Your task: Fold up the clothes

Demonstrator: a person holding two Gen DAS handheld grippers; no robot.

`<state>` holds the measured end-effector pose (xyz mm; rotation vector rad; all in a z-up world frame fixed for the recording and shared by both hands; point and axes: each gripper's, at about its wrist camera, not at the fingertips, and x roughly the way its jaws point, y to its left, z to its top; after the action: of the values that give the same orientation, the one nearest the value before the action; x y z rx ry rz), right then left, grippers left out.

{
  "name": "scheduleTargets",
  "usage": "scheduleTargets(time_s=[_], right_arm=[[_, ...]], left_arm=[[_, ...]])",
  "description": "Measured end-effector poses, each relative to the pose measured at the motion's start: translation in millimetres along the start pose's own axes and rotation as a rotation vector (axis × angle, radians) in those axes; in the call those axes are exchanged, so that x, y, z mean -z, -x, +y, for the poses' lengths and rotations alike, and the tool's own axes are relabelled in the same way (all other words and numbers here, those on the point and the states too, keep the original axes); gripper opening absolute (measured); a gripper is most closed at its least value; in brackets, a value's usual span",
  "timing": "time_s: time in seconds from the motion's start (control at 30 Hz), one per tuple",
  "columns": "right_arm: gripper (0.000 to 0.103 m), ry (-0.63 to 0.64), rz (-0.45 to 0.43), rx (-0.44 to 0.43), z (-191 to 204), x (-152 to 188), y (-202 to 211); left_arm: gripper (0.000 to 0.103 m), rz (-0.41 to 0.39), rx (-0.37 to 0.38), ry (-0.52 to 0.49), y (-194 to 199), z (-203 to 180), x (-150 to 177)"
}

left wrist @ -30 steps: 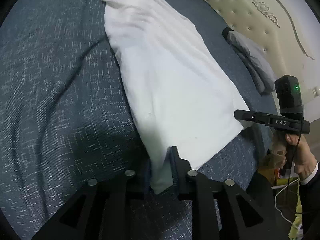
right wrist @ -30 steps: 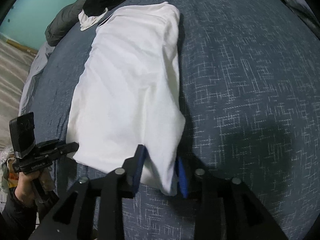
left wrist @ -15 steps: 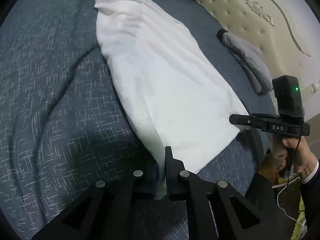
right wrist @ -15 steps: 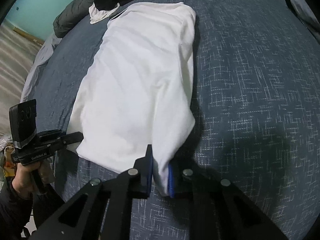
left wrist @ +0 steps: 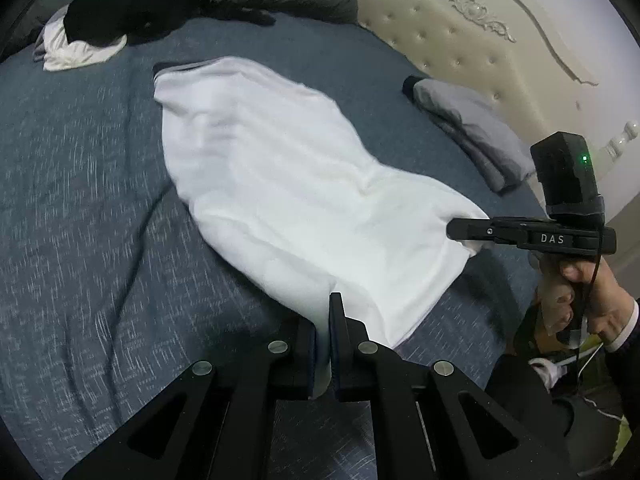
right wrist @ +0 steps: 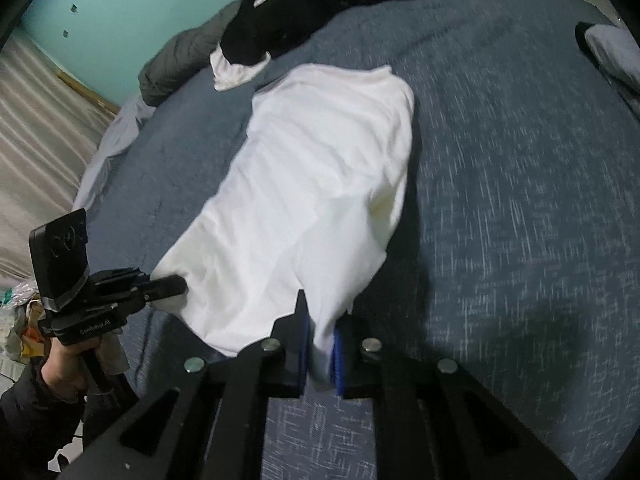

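Blue bed point(left wrist: 80, 208) carries white garment point(left wrist: 288, 184); left hand-held gripper point(left wrist: 323, 344) and right hand-held gripper point(right wrist: 320, 348) each clamp a near corner, seemingly raising that edge to fold it away from them.

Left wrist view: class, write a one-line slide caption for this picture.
Both tools, left and right, pinch the near corners of a white garment spread on a blue bedspread.

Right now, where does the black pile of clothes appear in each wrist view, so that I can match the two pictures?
Left wrist view: the black pile lies at the top left, on the far part of the bed, beyond the white garment.
Right wrist view: the black pile lies at the top centre, again beyond the white garment.
Shared landmark: the folded grey cloth, at the right in both.
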<state>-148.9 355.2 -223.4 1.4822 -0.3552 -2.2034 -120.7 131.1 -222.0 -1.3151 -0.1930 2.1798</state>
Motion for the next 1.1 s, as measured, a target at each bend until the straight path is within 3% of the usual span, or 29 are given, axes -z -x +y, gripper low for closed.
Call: scheduleTargets(time_s=[0.23, 0.6, 1.1], right_arm=[[0.008, 0.014, -0.051, -0.042, 6, -20, 13], [0.008, 0.034, -0.101, -0.103, 21, -70, 39], [0.008, 0.051, -0.13, -0.13, 56, -158, 125]], left_arm=[[0.005, -0.032, 0.009, -0.023, 13, -2, -22], [0.005, -0.095, 0.065, -0.037, 47, 1, -84], [0.005, -0.11, 0.07, -0.007, 109, -29, -175]])
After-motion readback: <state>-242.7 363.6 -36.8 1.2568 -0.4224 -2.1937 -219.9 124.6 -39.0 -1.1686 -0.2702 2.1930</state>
